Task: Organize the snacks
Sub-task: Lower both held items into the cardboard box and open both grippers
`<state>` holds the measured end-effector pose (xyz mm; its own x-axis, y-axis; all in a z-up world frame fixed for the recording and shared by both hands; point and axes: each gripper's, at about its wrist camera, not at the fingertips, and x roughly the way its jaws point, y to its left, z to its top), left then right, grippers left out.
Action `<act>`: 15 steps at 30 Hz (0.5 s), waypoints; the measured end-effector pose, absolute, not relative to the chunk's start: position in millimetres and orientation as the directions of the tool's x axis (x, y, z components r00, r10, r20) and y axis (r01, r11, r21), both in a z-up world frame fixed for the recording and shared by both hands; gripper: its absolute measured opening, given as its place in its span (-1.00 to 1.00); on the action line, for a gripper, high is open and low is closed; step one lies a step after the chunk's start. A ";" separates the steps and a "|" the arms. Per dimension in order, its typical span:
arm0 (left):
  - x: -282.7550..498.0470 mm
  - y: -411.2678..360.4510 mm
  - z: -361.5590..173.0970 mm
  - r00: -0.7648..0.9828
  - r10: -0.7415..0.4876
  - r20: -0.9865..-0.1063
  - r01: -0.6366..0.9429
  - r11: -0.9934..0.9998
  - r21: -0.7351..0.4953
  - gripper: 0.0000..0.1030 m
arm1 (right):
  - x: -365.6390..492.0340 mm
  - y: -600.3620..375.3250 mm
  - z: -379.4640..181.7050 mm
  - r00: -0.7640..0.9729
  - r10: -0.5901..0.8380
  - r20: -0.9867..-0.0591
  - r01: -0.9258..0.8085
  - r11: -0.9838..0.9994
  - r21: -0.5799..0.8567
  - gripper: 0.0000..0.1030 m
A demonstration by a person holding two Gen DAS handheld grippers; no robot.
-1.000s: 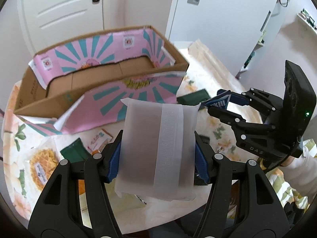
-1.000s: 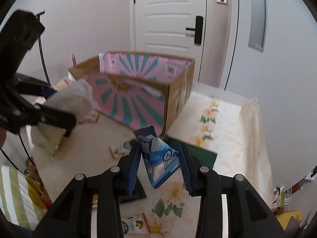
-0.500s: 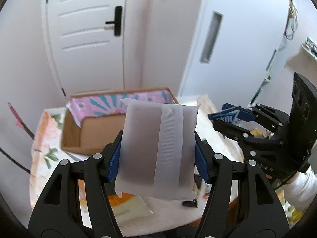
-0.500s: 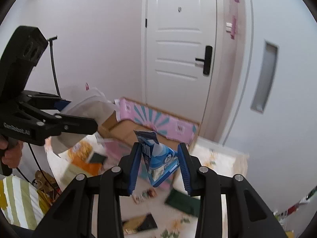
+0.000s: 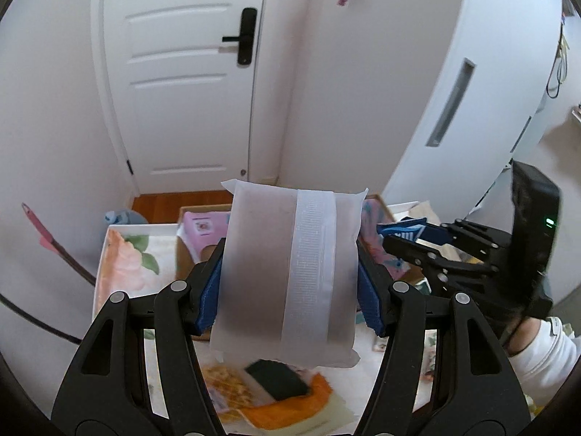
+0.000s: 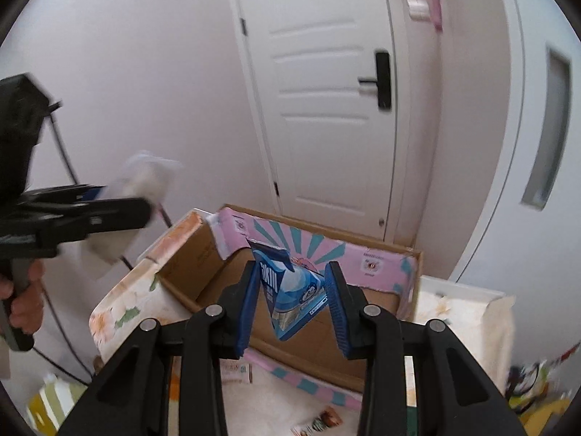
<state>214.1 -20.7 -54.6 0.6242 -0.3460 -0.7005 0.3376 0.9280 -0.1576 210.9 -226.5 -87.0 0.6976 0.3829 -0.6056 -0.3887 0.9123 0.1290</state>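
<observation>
My left gripper (image 5: 290, 287) is shut on a frosted white snack packet (image 5: 287, 276) with a white centre seam, held high above the table. My right gripper (image 6: 292, 305) is shut on a blue snack packet (image 6: 290, 294) and holds it over the open cardboard box (image 6: 312, 330) with pink and teal sunburst flaps. In the left wrist view the box (image 5: 196, 232) sits behind the white packet, and the right gripper (image 5: 410, 234) shows at the right. In the right wrist view the left gripper (image 6: 120, 210) with its packet is at the left, blurred.
The table has a floral cloth (image 5: 123, 254). Loose snacks lie on it: an orange packet (image 5: 287, 407), a dark green packet (image 5: 279, 381), small packets (image 6: 323, 419). A white door (image 6: 326, 109) and walls stand behind. A person's hand (image 6: 21, 290) holds the left gripper.
Both grippers have risen and tilted, still holding their packets. The right gripper has moved forward, so the blue packet is now over the box opening.
</observation>
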 end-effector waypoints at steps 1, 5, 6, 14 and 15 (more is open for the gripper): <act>218.7 -17.5 -58.2 0.620 -0.345 -0.705 0.336 0.928 -0.159 0.15 | 222.6 -223.5 -95.3 0.686 0.371 -0.627 -0.366 0.919 0.143 -0.35; 236.1 -9.1 -72.5 0.599 -0.345 -0.722 0.340 0.927 -0.161 0.15 | 249.9 -216.6 -120.7 0.653 0.332 -0.681 -0.310 0.937 0.160 -0.37; 239.9 -8.0 -75.7 0.594 -0.345 -0.727 0.342 0.926 -0.161 0.15 | 257.3 -215.1 -129.0 0.640 0.322 -0.698 -0.294 0.942 0.164 -0.39; 259.4 -3.1 -100.1 0.547 -0.359 -0.756 0.356 0.917 -0.178 0.15 | 289.7 -214.4 -158.4 0.571 0.287 -0.769 -0.207 0.957 0.203 -0.61; 259.8 -3.8 -101.6 0.544 -0.359 -0.758 0.358 0.917 -0.178 0.15 | 289.7 -214.9 -157.5 0.576 0.288 -0.765 -0.199 0.957 0.210 -0.61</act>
